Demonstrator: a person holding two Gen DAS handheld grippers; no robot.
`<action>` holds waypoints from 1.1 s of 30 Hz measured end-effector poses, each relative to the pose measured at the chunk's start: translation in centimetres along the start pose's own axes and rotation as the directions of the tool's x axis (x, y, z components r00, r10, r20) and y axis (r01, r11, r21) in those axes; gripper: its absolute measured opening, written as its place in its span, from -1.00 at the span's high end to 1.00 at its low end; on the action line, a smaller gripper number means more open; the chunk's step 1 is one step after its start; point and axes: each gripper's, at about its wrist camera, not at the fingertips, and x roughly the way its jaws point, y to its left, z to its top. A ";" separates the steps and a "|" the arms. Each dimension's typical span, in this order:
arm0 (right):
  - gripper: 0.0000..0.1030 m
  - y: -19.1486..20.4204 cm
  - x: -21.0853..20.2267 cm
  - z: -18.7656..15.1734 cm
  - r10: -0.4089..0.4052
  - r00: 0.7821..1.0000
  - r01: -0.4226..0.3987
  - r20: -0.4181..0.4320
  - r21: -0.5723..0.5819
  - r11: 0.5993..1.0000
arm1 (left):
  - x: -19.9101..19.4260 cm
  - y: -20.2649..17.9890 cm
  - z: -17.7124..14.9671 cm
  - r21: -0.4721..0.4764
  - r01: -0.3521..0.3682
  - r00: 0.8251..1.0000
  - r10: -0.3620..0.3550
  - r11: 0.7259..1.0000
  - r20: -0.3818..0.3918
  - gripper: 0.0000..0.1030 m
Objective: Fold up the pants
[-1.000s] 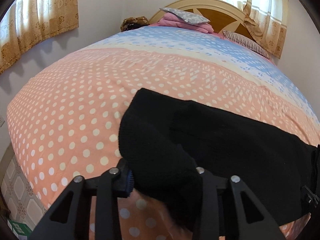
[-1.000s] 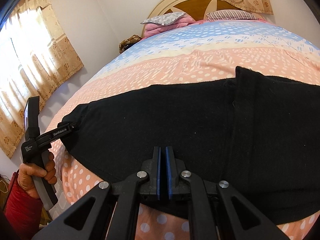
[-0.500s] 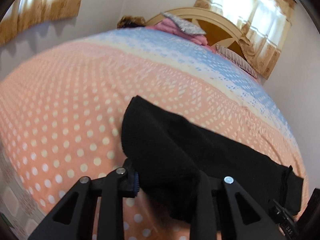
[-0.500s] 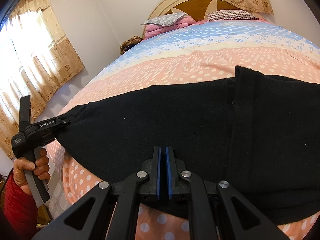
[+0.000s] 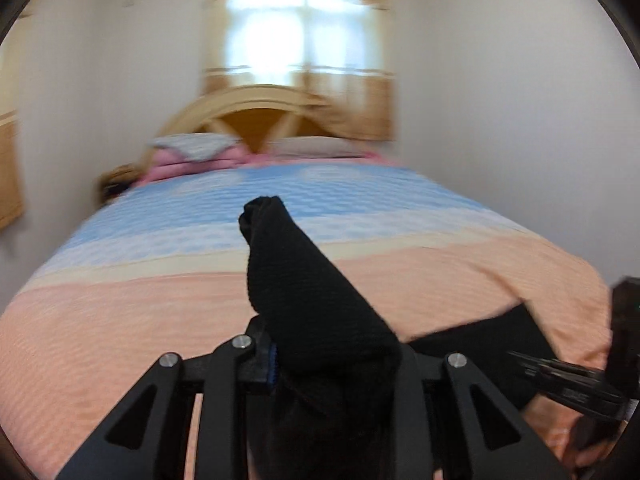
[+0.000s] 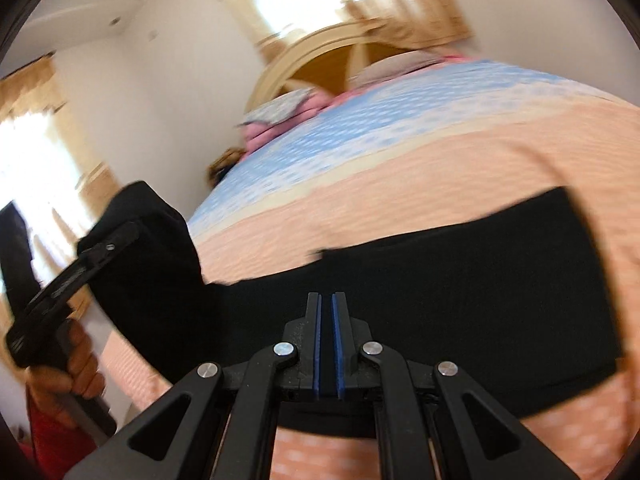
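Between left gripper (image 5: pixel 332 364) fingers: black pants (image 5: pixel 316 304) bunched, lifted off bed (image 5: pixel 120 320).

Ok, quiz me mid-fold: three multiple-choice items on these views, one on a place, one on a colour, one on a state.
1. Where is the pants end that the left tool grips?
A. flat on the bedspread
B. raised off the bedspread
C. on the pillows

2. What colour are the pants?
A. black
B. pink
C. blue

3. How is the right tool?
A. wide open
B. out of view
C. shut on the pants' near edge

Answers: 1 B, the cloth rises above the bedspread in both views; 2 A, black throughout; 3 C, its blue pads stand nearly together over the hem.
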 end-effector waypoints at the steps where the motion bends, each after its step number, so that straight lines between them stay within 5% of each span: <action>1: 0.89 -1.6 -0.9 0.1 -0.038 0.999 0.038 0.010 0.027 0.999 | 0.8 -2.3 -0.3 0.035 0.045 0.999 -0.044 0.998 -0.009 0.50; 6: 0.89 -6.5 -4.2 0.0 -0.113 0.993 0.107 0.035 0.142 0.984 | 3.1 -9.7 -2.1 0.158 0.140 0.990 -0.134 0.977 -0.047 0.50; 13: 0.89 -9.2 -6.3 -0.8 -0.134 0.990 0.122 0.051 0.195 0.973 | 4.6 -14.8 -6.2 0.315 0.146 0.989 -0.130 0.938 -0.071 0.47; 18: 0.89 -10.1 -6.4 -0.7 -0.064 0.997 0.053 0.040 0.240 0.969 | 4.9 -15.4 -7.2 0.393 0.182 0.980 -0.136 0.901 -0.143 0.05; 20: 0.89 -10.5 -6.7 -0.6 -0.020 0.999 0.009 0.040 0.264 0.964 | 3.7 -14.9 -6.7 0.407 0.222 0.972 -0.167 0.886 -0.167 -0.40; 22: 0.89 -10.5 -7.2 -0.2 0.014 0.998 -0.029 0.056 0.274 0.961 | 1.9 -13.1 -6.1 0.380 0.255 0.964 -0.205 0.889 -0.167 -0.72; 24: 0.85 -10.2 -7.7 0.4 0.068 0.995 -0.088 0.079 0.277 0.957 | 0.0 -10.6 -5.2 0.318 0.290 0.955 -0.253 0.903 -0.153 -0.83; 25: 0.78 -10.1 -7.9 0.7 0.101 0.991 -0.123 0.091 0.285 0.951 | -0.8 -9.3 -4.9 0.287 0.292 0.955 -0.262 0.912 -0.139 -0.89; 26: 0.34 -10.0 -7.9 0.9 0.124 0.988 -0.148 0.097 0.294 0.944 | -1.5 -8.1 -4.5 0.265 0.281 0.959 -0.256 0.923 -0.123 -0.93; 27: -0.31 -10.0 -7.7 1.2 0.149 0.983 -0.174 0.103 0.311 0.934 | -1.9 -7.1 -4.3 0.245 0.260 0.965 -0.240 0.934 -0.106 -0.95; 28: -0.51 -10.2 -7.6 1.3 0.169 0.978 -0.202 0.124 0.341 0.918 | -2.6 -5.3 -3.9 0.209 0.214 0.976 -0.202 0.954 -0.081 -0.96; 30: -0.57 -10.2 -7.3 1.3 0.188 0.971 -0.231 0.150 0.374 0.898 | -3.0 -2.9 -3.6 0.158 0.155 0.987 -0.147 0.975 -0.060 -0.96; 33: -0.56 -10.0 -5.8 1.6 0.142 0.985 -0.168 0.096 0.379 0.910 | -2.9 0.4 -4.0 0.080 0.033 0.998 -0.029 0.996 -0.060 -0.96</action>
